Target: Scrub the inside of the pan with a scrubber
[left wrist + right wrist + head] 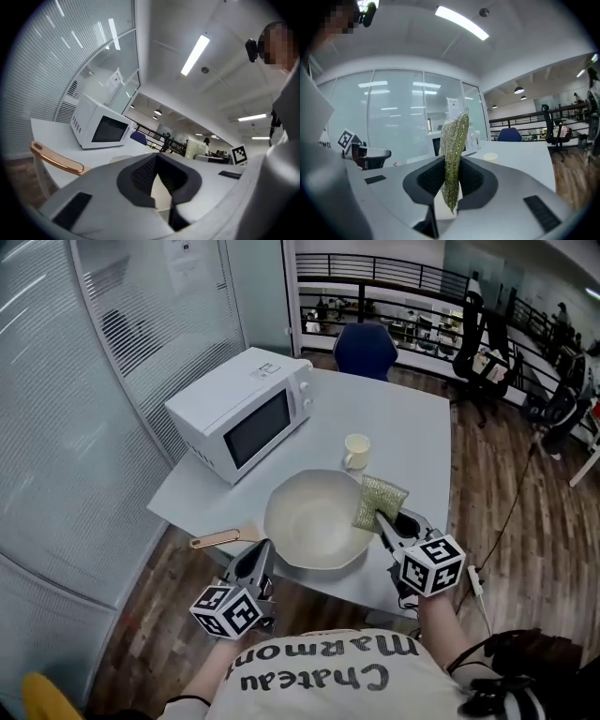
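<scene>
pan [314,521] inside: open from above | right rim: scrubber [379,501] in the right gripper [384,521] stands there | behind: cup [356,451] near the rim, microwave [242,411] closes back-left | counter [412,418] back-right: free room | left: pan handle [217,539] sticks out past the counter edge, left gripper [258,559] just beside it

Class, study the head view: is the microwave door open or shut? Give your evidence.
Shut: the microwave door lies flush with its front, with no gap showing.

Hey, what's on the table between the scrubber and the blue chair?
A pale cup stands on the table just beyond the scrubber, short of the blue chair. The head view shows it.
</scene>
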Available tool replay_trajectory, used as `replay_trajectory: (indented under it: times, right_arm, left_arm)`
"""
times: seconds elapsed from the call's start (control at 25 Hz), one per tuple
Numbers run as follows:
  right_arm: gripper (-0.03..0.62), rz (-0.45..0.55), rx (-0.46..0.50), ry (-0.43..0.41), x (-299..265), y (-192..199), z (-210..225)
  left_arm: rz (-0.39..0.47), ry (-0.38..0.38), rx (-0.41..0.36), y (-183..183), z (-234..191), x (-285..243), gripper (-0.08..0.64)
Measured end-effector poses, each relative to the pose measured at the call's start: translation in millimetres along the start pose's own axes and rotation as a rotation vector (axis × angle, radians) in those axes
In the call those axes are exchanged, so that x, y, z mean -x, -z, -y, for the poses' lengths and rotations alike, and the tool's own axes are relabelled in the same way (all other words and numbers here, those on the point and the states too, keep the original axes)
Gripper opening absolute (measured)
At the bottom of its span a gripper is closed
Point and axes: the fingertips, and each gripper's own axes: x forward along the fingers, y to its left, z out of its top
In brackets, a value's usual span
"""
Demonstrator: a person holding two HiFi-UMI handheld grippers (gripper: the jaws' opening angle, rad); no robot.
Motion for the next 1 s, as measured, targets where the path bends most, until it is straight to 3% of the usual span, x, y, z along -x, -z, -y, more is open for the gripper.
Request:
replay_trajectory:
  times: [0.16,0.28,0.4,0.72,1.0]
  right_arm:
    - [0.055,-0.077,0.063,0.076,5,20,-38]
    - [0.055,-0.054,-0.025,0.066,7,23,-82]
    - [0.054,-0.029,-0.076,0.096,17,27,-117]
    - [0.054,-0.046,-0.111,0.236,77,66,-173]
    - [0.054,-0.056,-0.107,0.312,112,81,-191]
  left_arm:
    - [-0.044,0.082,-0.065,-8,4,35,0.000]
    - [-0.080,0.154,-0.142,-19,9,71,0.000]
    - [-0.110,0.161,-0.202,-18,2,103,0.000]
    - [-0.159,0.209,-0.154,5,-9,172,0.000]
    - [-0.167,0.246,-0.137,16,-1,192,0.000]
